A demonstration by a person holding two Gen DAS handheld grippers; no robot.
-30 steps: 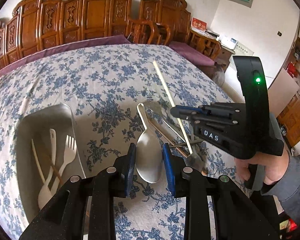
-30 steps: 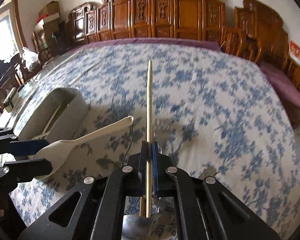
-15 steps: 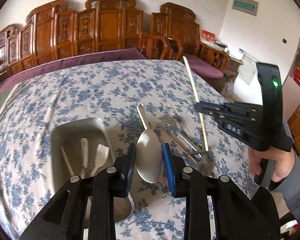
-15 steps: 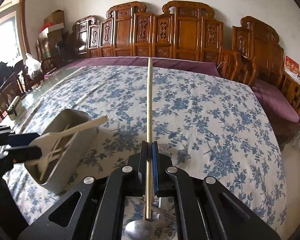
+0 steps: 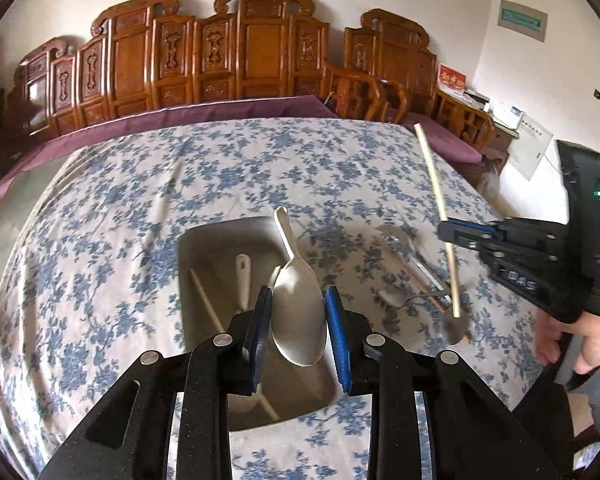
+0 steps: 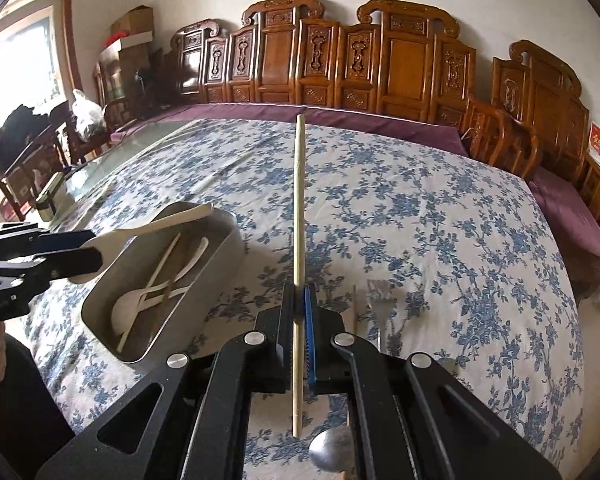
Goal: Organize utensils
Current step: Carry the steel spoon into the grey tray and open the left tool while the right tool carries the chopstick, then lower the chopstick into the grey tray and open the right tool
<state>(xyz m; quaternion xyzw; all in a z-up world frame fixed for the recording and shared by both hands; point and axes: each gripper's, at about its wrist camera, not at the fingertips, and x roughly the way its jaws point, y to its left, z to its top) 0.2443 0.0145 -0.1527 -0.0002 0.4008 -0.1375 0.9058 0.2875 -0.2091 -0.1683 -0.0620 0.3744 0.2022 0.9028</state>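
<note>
I am gripping a white rice paddle in my left gripper above the grey tray; my right gripper is clamping a chopstick. Next: lowering, releasing each inside.

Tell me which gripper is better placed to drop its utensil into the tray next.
Left. The left gripper holds the white spoon directly over the tray, while the right gripper, clamping the chopstick, sits off to the tray's side, over the tablecloth.
</note>
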